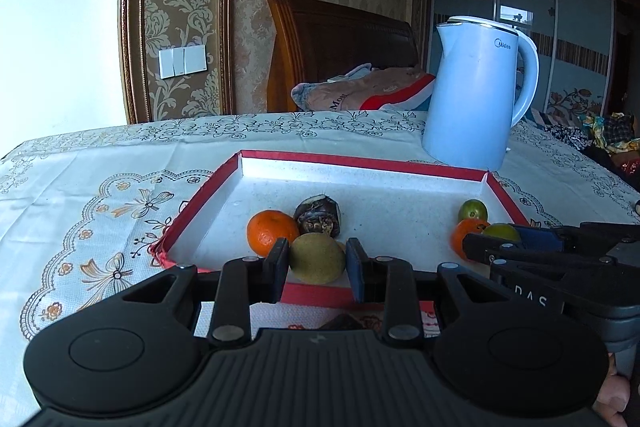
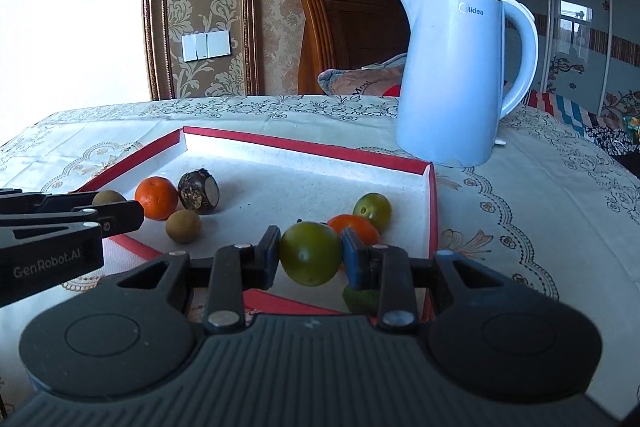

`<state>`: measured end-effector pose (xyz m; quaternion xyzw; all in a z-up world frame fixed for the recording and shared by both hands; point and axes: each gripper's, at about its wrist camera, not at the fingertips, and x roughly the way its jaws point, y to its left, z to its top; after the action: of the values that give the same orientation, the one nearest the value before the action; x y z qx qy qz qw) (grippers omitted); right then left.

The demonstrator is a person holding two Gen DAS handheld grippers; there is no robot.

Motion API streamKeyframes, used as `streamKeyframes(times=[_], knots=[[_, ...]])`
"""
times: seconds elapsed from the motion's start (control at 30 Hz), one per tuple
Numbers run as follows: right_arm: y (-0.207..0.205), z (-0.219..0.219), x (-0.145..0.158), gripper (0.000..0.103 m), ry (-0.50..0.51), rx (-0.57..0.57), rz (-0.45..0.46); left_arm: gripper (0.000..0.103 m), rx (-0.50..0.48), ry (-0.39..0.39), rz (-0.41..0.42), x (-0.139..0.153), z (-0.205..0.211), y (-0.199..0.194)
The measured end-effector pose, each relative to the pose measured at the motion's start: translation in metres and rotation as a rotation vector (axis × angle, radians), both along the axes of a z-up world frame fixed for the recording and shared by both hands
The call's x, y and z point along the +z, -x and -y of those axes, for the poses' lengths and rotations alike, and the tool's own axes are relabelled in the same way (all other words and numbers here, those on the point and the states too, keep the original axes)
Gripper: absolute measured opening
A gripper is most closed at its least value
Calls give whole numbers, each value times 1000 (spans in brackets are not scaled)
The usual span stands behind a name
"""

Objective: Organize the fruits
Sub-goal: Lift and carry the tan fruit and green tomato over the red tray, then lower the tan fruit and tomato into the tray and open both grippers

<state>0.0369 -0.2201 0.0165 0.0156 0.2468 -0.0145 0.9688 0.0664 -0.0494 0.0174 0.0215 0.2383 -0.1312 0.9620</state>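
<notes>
Left gripper [image 1: 318, 265] clamps kiwi [image 1: 317, 258], long axis crosswise; right gripper [image 2: 310, 257] clamps green fruit [image 2: 310, 253]

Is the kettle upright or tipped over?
Upright. The kettle stands on its base on the tablecloth just behind the red tray, spout and rim at the top, handle vertical.

The pale blue kettle [image 2: 452, 75] carries the brand "Midea" in dark letters high on its side, beside a small round logo. The left gripper [image 2: 120, 217], seen from the right wrist, has "GenRobot.AI" in white on its black body. The right gripper [image 1: 476, 247] shows the white letters "DAS". A pillow [image 1: 360, 87] behind the table bears what looks like "Most"
</notes>
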Motion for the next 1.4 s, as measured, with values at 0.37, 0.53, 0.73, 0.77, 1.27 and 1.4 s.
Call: streamKeyframes(times=[0.37,0.53,0.73,0.77,1.27,1.4], knots=[[-43,18,0,30,-18,-76,-22,30,24,10,-29,1,11,-42],[-58,20,-3,30,-26,-88,-35,30,37,3,-32,-1,14,-56],[-71,22,-5,30,-22,-104,-45,30,44,-16,-41,-4,19,-72],[-73,22,-5,30,-22,-106,-44,30,48,-21,-40,-4,20,-74],[-79,24,-5,41,-40,-107,-32,30,63,-50,-21,-7,25,-79],[-77,24,-4,43,-33,-113,-20,42,67,-60,-16,-7,25,-79]])
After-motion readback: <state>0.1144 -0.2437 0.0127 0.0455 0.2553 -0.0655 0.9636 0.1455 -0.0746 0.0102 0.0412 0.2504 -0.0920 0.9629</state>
